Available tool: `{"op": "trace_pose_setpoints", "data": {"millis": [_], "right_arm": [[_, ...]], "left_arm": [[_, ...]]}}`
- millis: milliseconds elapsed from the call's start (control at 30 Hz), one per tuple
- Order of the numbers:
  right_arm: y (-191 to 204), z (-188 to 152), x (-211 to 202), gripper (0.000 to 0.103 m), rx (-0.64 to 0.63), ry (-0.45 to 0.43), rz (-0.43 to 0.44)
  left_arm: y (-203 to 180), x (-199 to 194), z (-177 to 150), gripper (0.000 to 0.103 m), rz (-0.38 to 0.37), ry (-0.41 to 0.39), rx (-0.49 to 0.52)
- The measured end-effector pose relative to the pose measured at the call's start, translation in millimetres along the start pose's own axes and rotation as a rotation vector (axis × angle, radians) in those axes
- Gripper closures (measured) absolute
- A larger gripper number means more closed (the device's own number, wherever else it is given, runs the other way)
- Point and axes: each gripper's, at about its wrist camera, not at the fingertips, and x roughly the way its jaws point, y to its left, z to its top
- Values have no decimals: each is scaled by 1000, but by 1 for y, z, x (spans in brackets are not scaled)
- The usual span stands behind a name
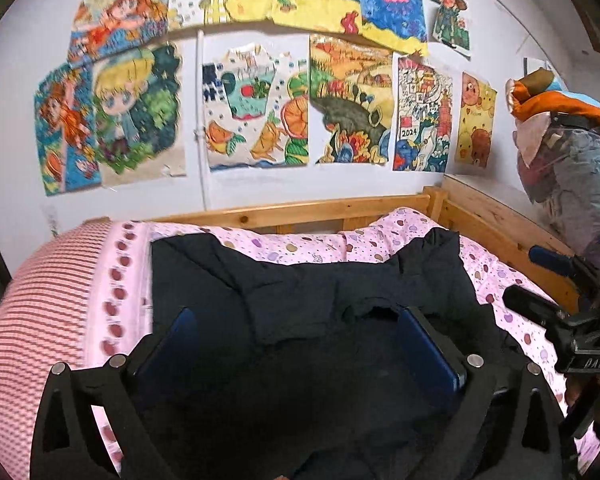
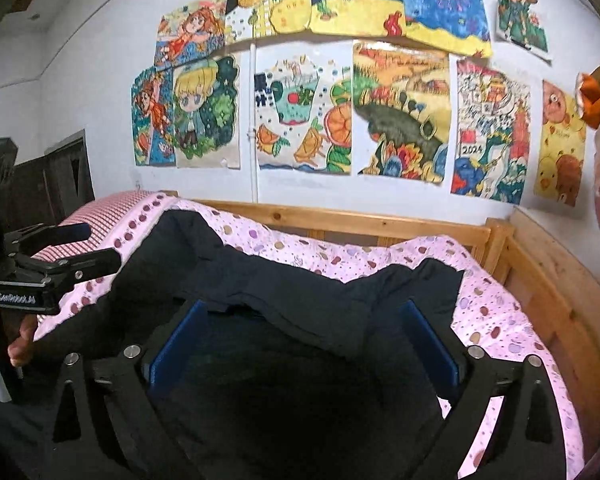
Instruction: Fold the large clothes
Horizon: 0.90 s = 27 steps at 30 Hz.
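Observation:
A large black garment (image 1: pixel 300 292) lies spread on the pink dotted bedsheet (image 1: pixel 300 246), partly folded over itself; it also shows in the right wrist view (image 2: pixel 300 292). My left gripper (image 1: pixel 296 320) is open just above the cloth, its blue pads (image 1: pixel 424 344) wide apart with nothing between them. My right gripper (image 2: pixel 304 312) is open over the garment's near part, blue pads (image 2: pixel 180 340) wide apart. The right gripper also shows at the right edge of the left wrist view (image 1: pixel 540 280), and the left gripper at the left edge of the right wrist view (image 2: pixel 84 248).
A wooden bed frame (image 1: pixel 300 210) runs behind and along the right side (image 2: pixel 556 292). A red-striped pillow (image 1: pixel 40 300) lies at the left. Children's drawings (image 1: pixel 260 104) cover the wall. A pile of clothes in a bag (image 1: pixel 572 160) stands at the far right.

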Motion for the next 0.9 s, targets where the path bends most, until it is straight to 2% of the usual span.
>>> {"op": "trace_pose_setpoints", "data": {"millis": [367, 900], "right_arm": [[35, 6, -78, 3, -42, -51, -12], [63, -29, -158, 3, -85, -54, 2]], "left_arm": [[12, -87, -17, 0, 26, -70, 11], [15, -169, -58, 0, 37, -110, 19]]}}
